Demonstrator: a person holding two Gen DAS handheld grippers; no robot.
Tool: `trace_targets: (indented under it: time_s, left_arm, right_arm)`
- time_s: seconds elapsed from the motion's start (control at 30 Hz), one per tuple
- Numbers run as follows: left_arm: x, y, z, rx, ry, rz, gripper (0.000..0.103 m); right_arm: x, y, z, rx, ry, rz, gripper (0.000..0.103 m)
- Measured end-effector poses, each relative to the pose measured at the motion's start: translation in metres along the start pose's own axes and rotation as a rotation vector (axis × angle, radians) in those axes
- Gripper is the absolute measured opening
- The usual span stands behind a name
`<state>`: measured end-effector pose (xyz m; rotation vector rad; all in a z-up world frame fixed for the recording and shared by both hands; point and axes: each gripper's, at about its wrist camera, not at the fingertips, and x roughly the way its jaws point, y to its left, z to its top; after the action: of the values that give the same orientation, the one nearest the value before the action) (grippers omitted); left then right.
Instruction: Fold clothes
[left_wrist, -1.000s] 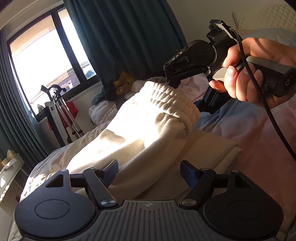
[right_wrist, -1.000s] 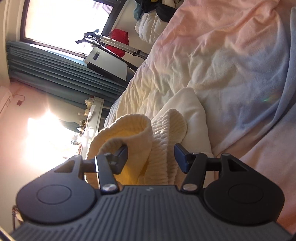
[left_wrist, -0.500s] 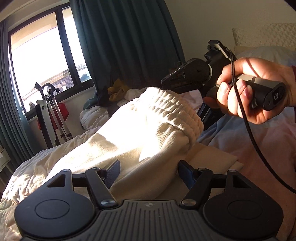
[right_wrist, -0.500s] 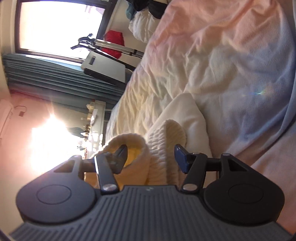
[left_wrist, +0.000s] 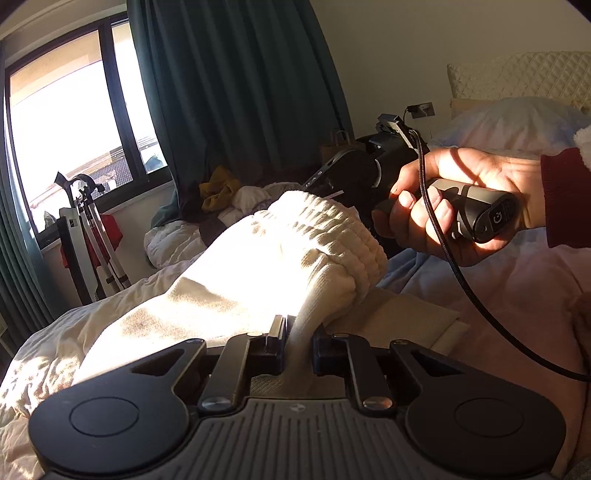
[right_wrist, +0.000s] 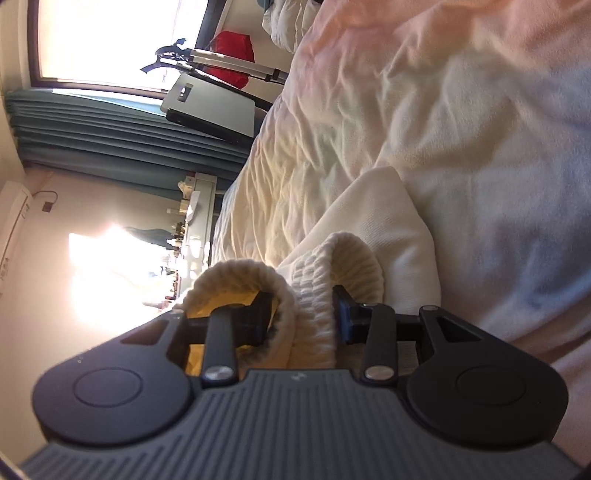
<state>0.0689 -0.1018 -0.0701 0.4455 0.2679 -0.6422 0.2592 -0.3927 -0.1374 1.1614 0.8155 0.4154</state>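
Across the middle of the left wrist frame, cream sweatpants (left_wrist: 258, 273) are lying on the bed (left_wrist: 517, 295), long axis running from lower left up to the ribbed, gathered waistband (left_wrist: 332, 229) at centre right. Fabric is looking soft, fleecy, sunlit. Left gripper (left_wrist: 299, 341) jaws are pinching narrow on a fold of the cloth. Right gripper (right_wrist: 303, 319), gripped by the right hand (left_wrist: 461, 199), is clamping the bunched ribbed waistband (right_wrist: 314, 295). Bedsheet is showing wrinkled, pink-blue.
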Motion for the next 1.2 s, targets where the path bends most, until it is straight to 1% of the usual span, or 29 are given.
trace_targets:
  time_s: [0.03, 0.13, 0.2, 0.23, 0.3, 0.33, 0.4, 0.43, 0.47, 0.57, 0.6, 0.7, 0.77, 0.8, 0.83, 0.87, 0.93, 0.97, 1.0, 1.03, 1.07, 1.1, 1.13, 1.17, 1.2]
  left_arm:
    - [-0.004, 0.001, 0.000, -0.003, -0.009, -0.009, 0.010]
    - [-0.018, 0.005, 0.003, -0.014, -0.057, -0.052, 0.008]
    - [-0.023, 0.007, 0.004, -0.024, -0.080, -0.071, 0.008]
    - [-0.022, 0.007, 0.004, -0.039, -0.081, -0.084, 0.008]
    - [-0.010, 0.010, 0.002, -0.064, -0.048, -0.111, 0.008]
    - [-0.003, 0.011, 0.000, -0.074, -0.028, -0.124, 0.008]
    - [0.009, 0.011, -0.006, -0.096, 0.019, -0.150, 0.008]
    - [0.012, 0.011, -0.009, -0.107, 0.034, -0.159, 0.008]
    - [0.013, 0.013, -0.010, -0.121, 0.039, -0.165, 0.008]
    - [0.010, 0.019, -0.011, -0.153, 0.036, -0.175, 0.009]
    - [0.008, 0.020, -0.011, -0.164, 0.035, -0.180, 0.011]
    - [-0.002, 0.026, -0.012, -0.210, 0.034, -0.189, 0.020]
    - [-0.010, 0.032, -0.009, -0.238, 0.024, -0.185, 0.031]
    - [-0.017, 0.036, -0.008, -0.261, 0.012, -0.181, 0.043]
    - [-0.023, 0.041, -0.007, -0.287, 0.002, -0.172, 0.055]
    - [-0.028, 0.048, -0.005, -0.318, -0.003, -0.158, 0.059]
    - [-0.039, 0.063, -0.004, -0.395, -0.002, -0.135, 0.073]
    - [-0.044, 0.073, -0.003, -0.432, 0.000, -0.125, 0.077]
    - [-0.049, 0.082, -0.003, -0.466, 0.002, -0.109, 0.080]
    - [-0.054, 0.095, -0.003, -0.506, 0.007, -0.086, 0.081]
    - [-0.058, 0.109, -0.003, -0.552, 0.014, -0.063, 0.082]
    - [-0.063, 0.123, -0.005, -0.605, 0.023, -0.046, 0.086]
    - [-0.069, 0.138, -0.007, -0.663, 0.029, -0.029, 0.092]
    - [-0.074, 0.150, -0.011, -0.717, 0.032, -0.009, 0.094]
    - [-0.078, 0.162, -0.015, -0.765, 0.033, 0.009, 0.098]
  right_arm:
    - [-0.002, 0.004, 0.000, -0.010, -0.014, 0.015, 0.022]
    - [-0.017, 0.025, 0.000, -0.098, -0.077, 0.070, 0.020]
    - [-0.026, 0.030, 0.003, -0.127, -0.111, 0.098, 0.020]
    - [-0.030, 0.028, 0.005, -0.137, -0.121, 0.090, 0.020]
    - [-0.036, 0.023, 0.009, -0.158, -0.141, 0.073, 0.020]
    - [-0.037, 0.016, 0.010, -0.154, -0.137, 0.057, 0.020]
    - [-0.031, -0.009, 0.011, -0.114, -0.101, 0.009, 0.020]
    - [-0.028, -0.021, 0.011, -0.094, -0.083, -0.015, 0.021]
    - [-0.029, -0.025, 0.010, -0.090, -0.080, -0.033, 0.023]
    - [-0.041, -0.013, 0.001, -0.120, -0.113, -0.068, 0.024]
    - [-0.045, -0.009, -0.002, -0.131, -0.125, -0.079, 0.025]
    - [-0.056, 0.004, -0.011, -0.162, -0.158, -0.114, 0.025]
    - [-0.064, 0.012, -0.016, -0.182, -0.180, -0.137, 0.026]
    - [-0.071, 0.015, -0.021, -0.190, -0.200, -0.144, 0.026]
    - [-0.082, 0.018, -0.027, -0.194, -0.228, -0.147, 0.030]
    - [-0.093, 0.019, -0.034, -0.190, -0.256, -0.143, 0.033]
    - [-0.110, 0.022, -0.047, -0.170, -0.306, -0.123, 0.056]
    - [-0.118, 0.024, -0.056, -0.170, -0.324, -0.112, 0.062]
    - [-0.122, 0.026, -0.063, -0.179, -0.330, -0.107, 0.072]
    - [-0.124, 0.030, -0.070, -0.197, -0.323, -0.107, 0.075]
    - [-0.126, 0.034, -0.076, -0.215, -0.316, -0.107, 0.075]
    - [-0.126, 0.039, -0.082, -0.234, -0.305, -0.111, 0.076]
    - [-0.123, 0.042, -0.087, -0.255, -0.290, -0.121, 0.076]
    - [-0.120, 0.045, -0.093, -0.278, -0.274, -0.131, 0.077]
    - [-0.117, 0.048, -0.098, -0.301, -0.258, -0.142, 0.083]
